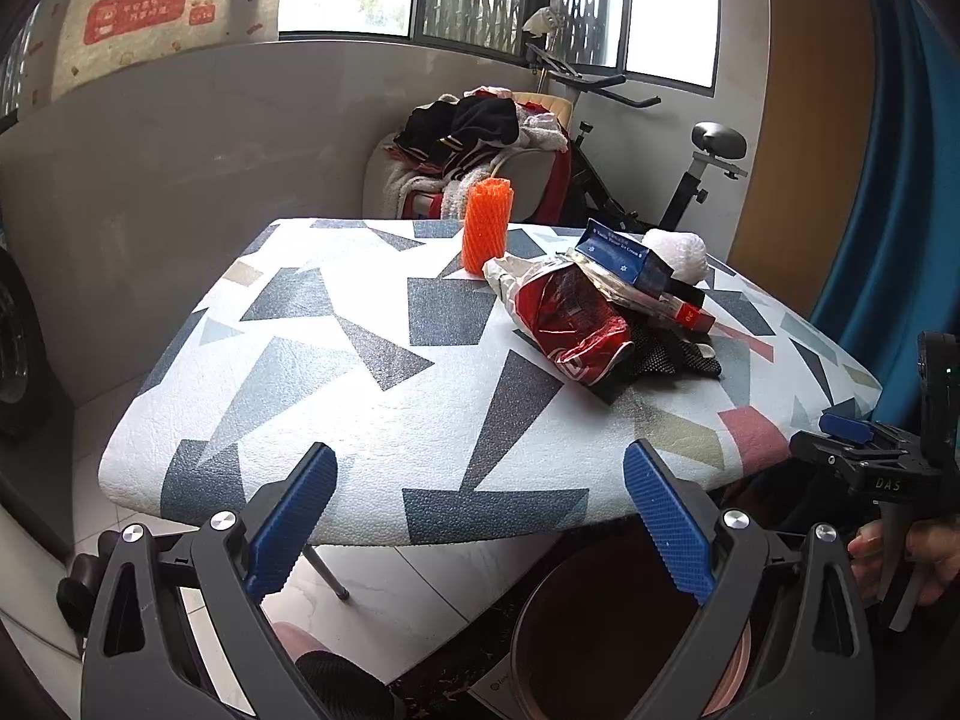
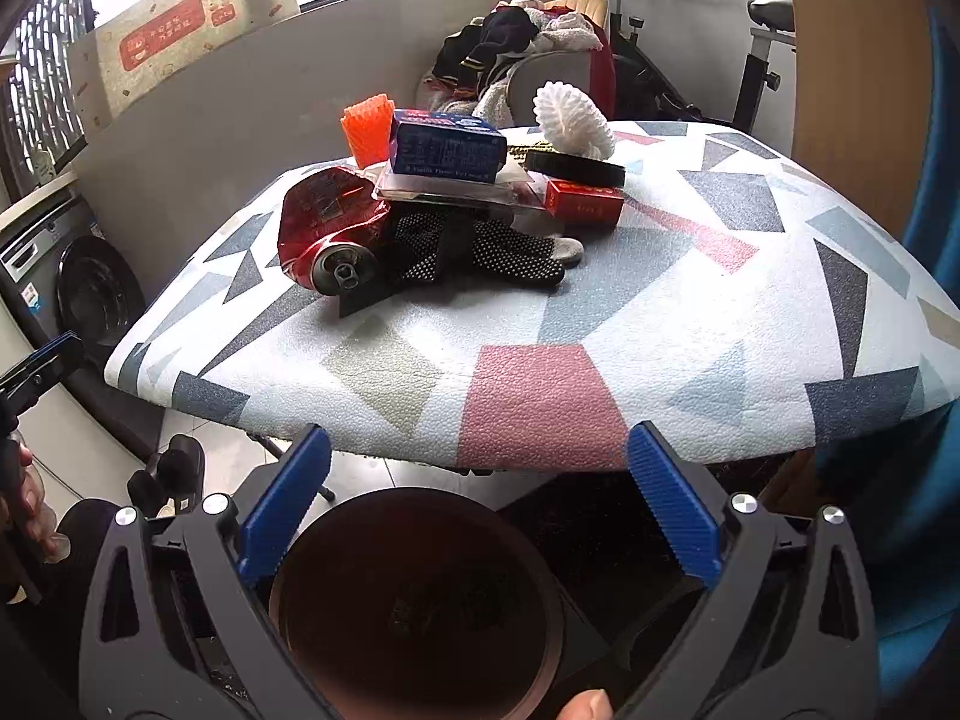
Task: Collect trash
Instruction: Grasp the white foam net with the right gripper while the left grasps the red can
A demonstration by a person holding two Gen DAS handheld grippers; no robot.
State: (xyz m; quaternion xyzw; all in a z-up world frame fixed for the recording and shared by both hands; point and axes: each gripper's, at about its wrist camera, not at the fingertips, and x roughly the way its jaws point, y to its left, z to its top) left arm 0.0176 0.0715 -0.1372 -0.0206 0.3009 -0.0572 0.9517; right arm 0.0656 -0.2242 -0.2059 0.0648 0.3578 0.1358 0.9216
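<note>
A pile of trash lies on the patterned table [image 1: 360, 396] [image 2: 660, 324]: a crushed red can [image 1: 579, 324] [image 2: 327, 228], a blue box [image 1: 624, 255] [image 2: 447, 150], a small red box [image 1: 693, 312] [image 2: 585, 201], black dotted gloves [image 1: 672, 357] [image 2: 480, 249], a white foam net [image 1: 678, 255] [image 2: 573, 117] and an orange foam net [image 1: 487, 225] [image 2: 366, 129]. My left gripper [image 1: 480, 516] is open and empty, short of the table's near edge. My right gripper [image 2: 480, 498] is open and empty above a dark round bin [image 2: 417, 606] [image 1: 630, 630]. The right gripper also shows in the left wrist view [image 1: 870, 450].
A chair heaped with clothes [image 1: 480, 144] [image 2: 522, 48] and an exercise bike [image 1: 672, 174] stand behind the table. A washing machine [image 2: 66, 276] is at the left. A blue curtain [image 1: 900, 180] hangs at the right.
</note>
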